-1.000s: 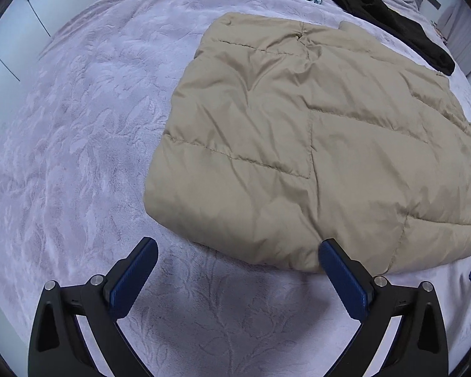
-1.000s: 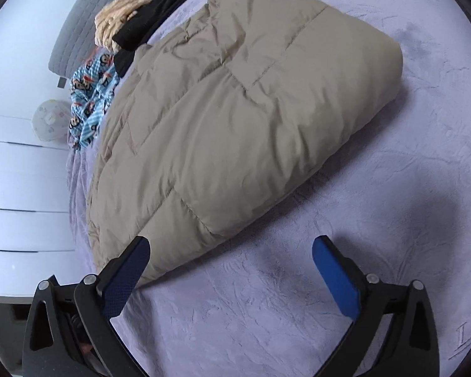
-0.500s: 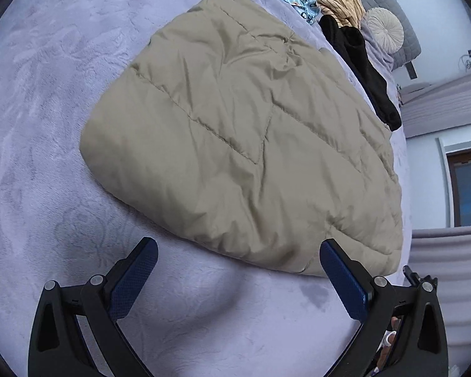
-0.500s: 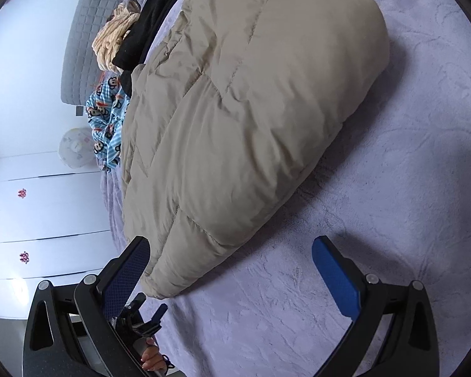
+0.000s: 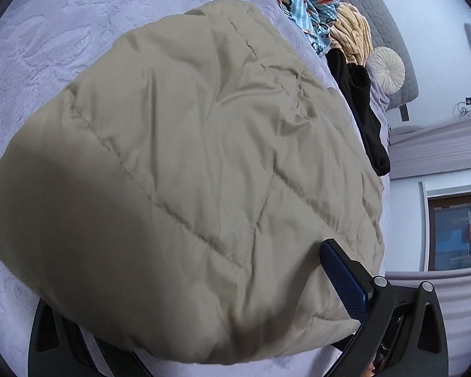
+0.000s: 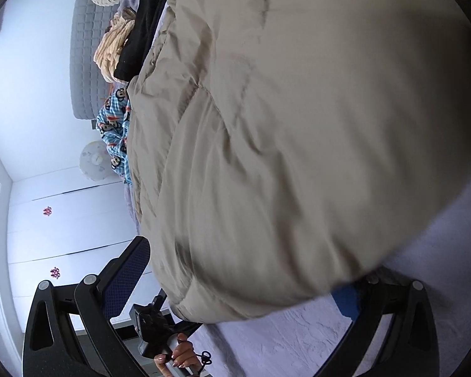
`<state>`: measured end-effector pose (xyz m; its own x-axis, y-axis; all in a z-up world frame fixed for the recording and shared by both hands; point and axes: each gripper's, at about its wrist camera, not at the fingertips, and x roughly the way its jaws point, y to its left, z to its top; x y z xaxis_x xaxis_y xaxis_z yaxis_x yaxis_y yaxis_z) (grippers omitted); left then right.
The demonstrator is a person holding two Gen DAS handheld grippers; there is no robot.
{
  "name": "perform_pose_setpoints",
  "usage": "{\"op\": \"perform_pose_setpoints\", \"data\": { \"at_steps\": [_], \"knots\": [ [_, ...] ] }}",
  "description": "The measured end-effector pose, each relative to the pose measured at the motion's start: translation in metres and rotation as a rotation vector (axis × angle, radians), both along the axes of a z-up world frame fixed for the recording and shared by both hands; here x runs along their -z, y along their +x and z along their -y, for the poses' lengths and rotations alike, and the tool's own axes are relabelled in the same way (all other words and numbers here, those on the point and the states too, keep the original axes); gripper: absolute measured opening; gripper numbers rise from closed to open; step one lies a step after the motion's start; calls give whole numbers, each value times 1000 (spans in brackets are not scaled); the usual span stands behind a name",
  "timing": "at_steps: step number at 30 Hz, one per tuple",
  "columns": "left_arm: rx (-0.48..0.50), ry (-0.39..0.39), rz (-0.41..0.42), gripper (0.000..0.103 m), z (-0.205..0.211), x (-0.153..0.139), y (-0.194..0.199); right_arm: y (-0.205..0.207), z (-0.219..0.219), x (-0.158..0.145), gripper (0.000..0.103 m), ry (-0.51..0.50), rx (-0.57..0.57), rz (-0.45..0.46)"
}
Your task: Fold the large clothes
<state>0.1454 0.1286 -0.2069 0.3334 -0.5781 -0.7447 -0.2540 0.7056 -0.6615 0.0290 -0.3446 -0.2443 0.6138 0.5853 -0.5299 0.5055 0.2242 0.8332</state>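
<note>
A folded beige quilted puffer jacket (image 5: 188, 172) lies on the lilac bed cover (image 5: 47, 15) and fills both views; it shows in the right wrist view (image 6: 282, 141) too. My left gripper (image 5: 204, 298) is open, its jaws wide apart around the jacket's near edge. One blue pad (image 5: 342, 276) rests against the fabric; the other finger is hidden under the jacket. My right gripper (image 6: 245, 276) is open and straddles the jacket's opposite edge. Its left blue pad (image 6: 125, 276) shows clearly; the right pad (image 6: 348, 298) is partly covered by fabric.
A blue cartoon-print garment (image 5: 304, 3), a yellow garment (image 5: 351, 34) and a black garment (image 5: 361, 110) lie at the head of the bed beside a grey headboard (image 5: 389, 47) and a round cushion (image 5: 387, 70). White wardrobe doors (image 6: 62, 235) stand beyond the bed.
Both grippers have moved in close to the jacket from opposite sides. The jacket edges now sit between their open jaws, where before they were clear of it.
</note>
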Motion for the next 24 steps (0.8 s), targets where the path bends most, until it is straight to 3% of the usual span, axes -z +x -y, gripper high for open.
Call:
{"op": "perform_pose_setpoints", "data": {
  "at_steps": [5,7,10,12,14,16,19,24],
  "knots": [
    [-47,45,3,100,3,16,14,24,2,2,103,6,18,49],
    [-72,70,8,69,4,13,16,29,1,12,103,0,9,26],
    [-49,72,50,35,1,1,16,29,1,15,100,3,17,9],
    [-1,117,100,27,2,-14,14,29,1,14,67,-10,8,-22],
    [68,197,160,24,10,-33,12,25,2,11,44,-2,10,-8],
    [132,255,223,21,18,-51,9,20,3,5,34,-4,13,15],
    [185,267,277,21,18,-68,2,13,1,-6,27,-22,16,41],
    [250,241,293,21,4,-86,-17,-12,-6,-26,26,-46,28,70]
  ]
}}
